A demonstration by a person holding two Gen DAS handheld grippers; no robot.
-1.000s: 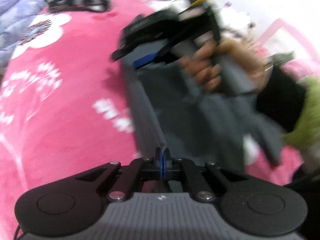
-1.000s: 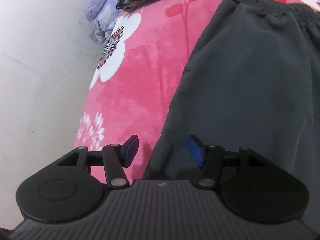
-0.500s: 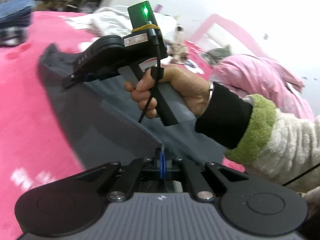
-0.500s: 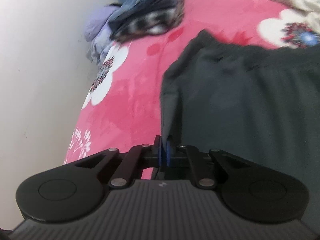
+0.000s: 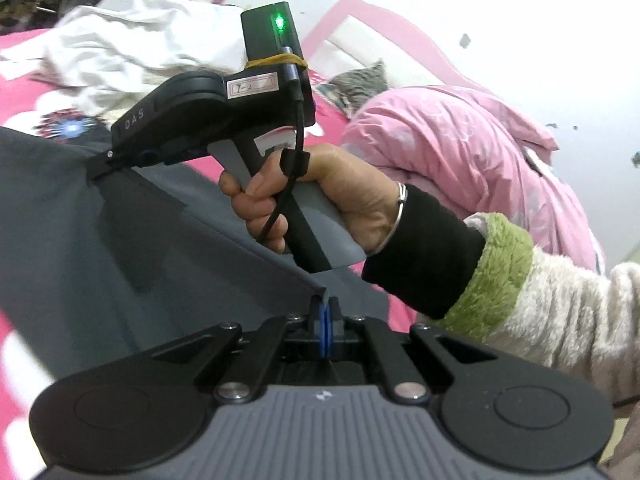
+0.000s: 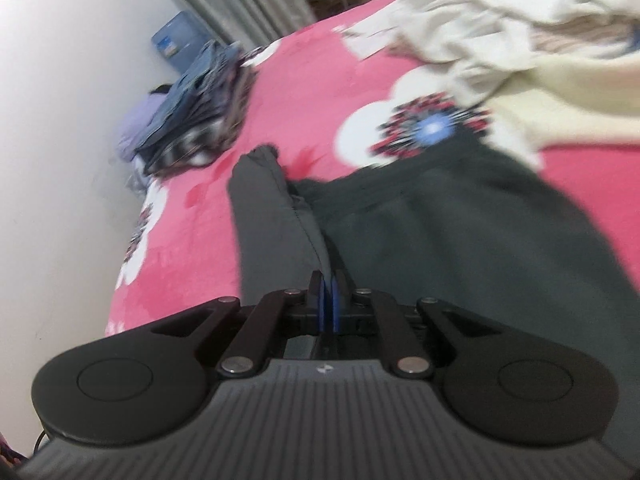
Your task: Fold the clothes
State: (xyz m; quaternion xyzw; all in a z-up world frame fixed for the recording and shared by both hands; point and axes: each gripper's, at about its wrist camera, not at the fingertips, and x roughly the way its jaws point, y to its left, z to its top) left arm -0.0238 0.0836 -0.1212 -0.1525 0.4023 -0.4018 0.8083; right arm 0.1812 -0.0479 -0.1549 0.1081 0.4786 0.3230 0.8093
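Dark grey trousers [image 6: 460, 232] lie on a pink flowered bed cover [image 6: 320, 80]. My right gripper [image 6: 329, 300] is shut on a fold of their side edge, which rises as a ridge toward the blue pads. In the left wrist view my left gripper [image 5: 325, 326] is shut on another corner of the grey trousers [image 5: 120, 248], and the cloth stretches taut from it up to the right gripper [image 5: 100, 168], which a hand [image 5: 320, 196] holds by its handle.
A heap of white and cream clothes [image 6: 520, 28] lies at the far side of the bed. Folded jeans and checked clothes [image 6: 200, 112] are stacked by the white wall, near a blue water bottle [image 6: 180, 40]. A pink quilted jacket [image 5: 460, 148] lies at the right.
The right gripper went from open beside the trousers' edge to shut on it. Both grippers have swept across the bed, lifting and pulling the edge over; the view now faces the white heap.
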